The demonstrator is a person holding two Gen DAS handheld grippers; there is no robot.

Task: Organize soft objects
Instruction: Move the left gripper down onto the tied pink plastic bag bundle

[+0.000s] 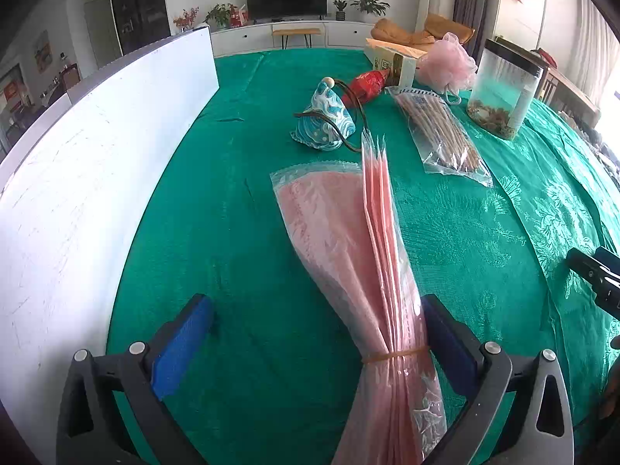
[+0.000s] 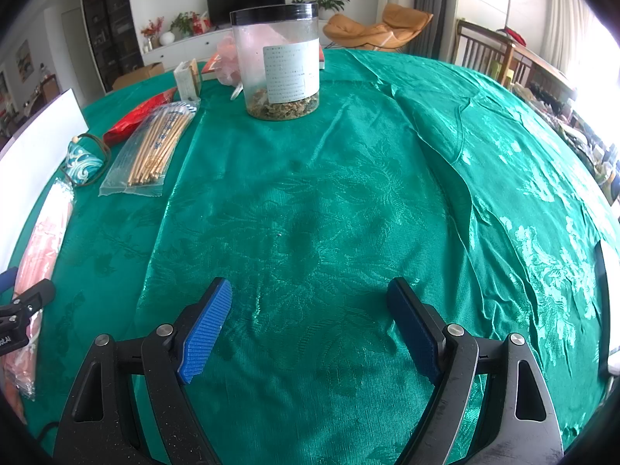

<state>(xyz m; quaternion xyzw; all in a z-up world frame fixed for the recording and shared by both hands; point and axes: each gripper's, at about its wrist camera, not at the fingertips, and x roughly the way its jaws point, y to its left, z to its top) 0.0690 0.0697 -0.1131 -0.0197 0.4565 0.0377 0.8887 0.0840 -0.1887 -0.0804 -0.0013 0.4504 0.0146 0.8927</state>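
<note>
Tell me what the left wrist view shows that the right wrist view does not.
Only the left wrist view shows the yellow rubber band binding the pink plastic bag bundle, beside the open left gripper.

Only the right wrist view shows the open right gripper over bare green tablecloth.

Both show the clear black-lidded jar, the bagged wooden chopsticks and the blue wave-patterned pouch.

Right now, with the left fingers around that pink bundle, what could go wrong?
1. The left gripper is wide open and the bundle of pink bags lies against one finger only; closing may push it aside.
2. The rubber band sits low; gripping above it may let the slippery bags fan out.
3. The cloth pouch lies just beyond the bundle's tips.
</note>
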